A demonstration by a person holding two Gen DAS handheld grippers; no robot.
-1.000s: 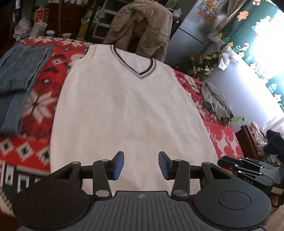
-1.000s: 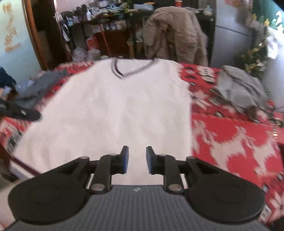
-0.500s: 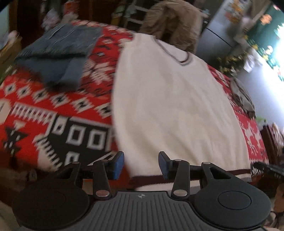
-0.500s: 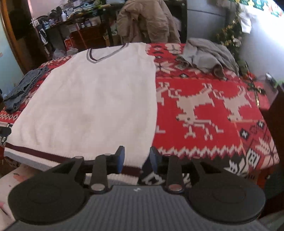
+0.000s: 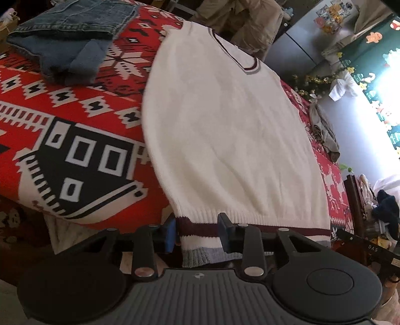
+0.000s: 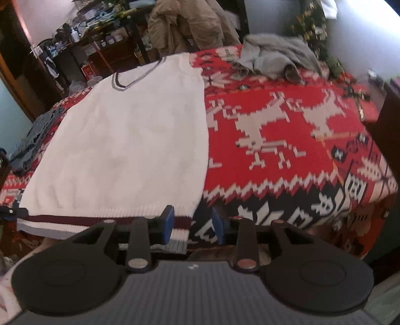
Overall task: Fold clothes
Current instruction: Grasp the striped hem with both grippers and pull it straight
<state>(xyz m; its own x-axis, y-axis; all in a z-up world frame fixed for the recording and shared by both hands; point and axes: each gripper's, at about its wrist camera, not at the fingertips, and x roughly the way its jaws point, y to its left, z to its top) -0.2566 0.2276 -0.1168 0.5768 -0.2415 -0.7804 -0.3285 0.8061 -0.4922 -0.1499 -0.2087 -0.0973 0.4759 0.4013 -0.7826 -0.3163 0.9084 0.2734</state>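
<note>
Likely a home bedroom: patterned bedspread (image 6: 287, 130), cluttered shelves (image 6: 82, 32), draped coat (image 6: 190, 22).

1. One white knit vest (image 5: 225, 130) – V-neck, striped hem.
2. One folded pair of jeans (image 5: 72, 37).
3. One crumpled grey garment (image 6: 275, 57).
4. One red patterned blanket (image 6: 287, 140) – spread over the bed.
5. One tan jacket (image 6: 190, 25) behind.
6. Two grippers – left gripper (image 5: 197, 236), right gripper (image 6: 192, 225).

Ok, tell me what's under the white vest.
The vest lies flat on the red patterned blanket, hem hanging over its front edge. Whatever is beneath the vest's middle is covered.
</note>
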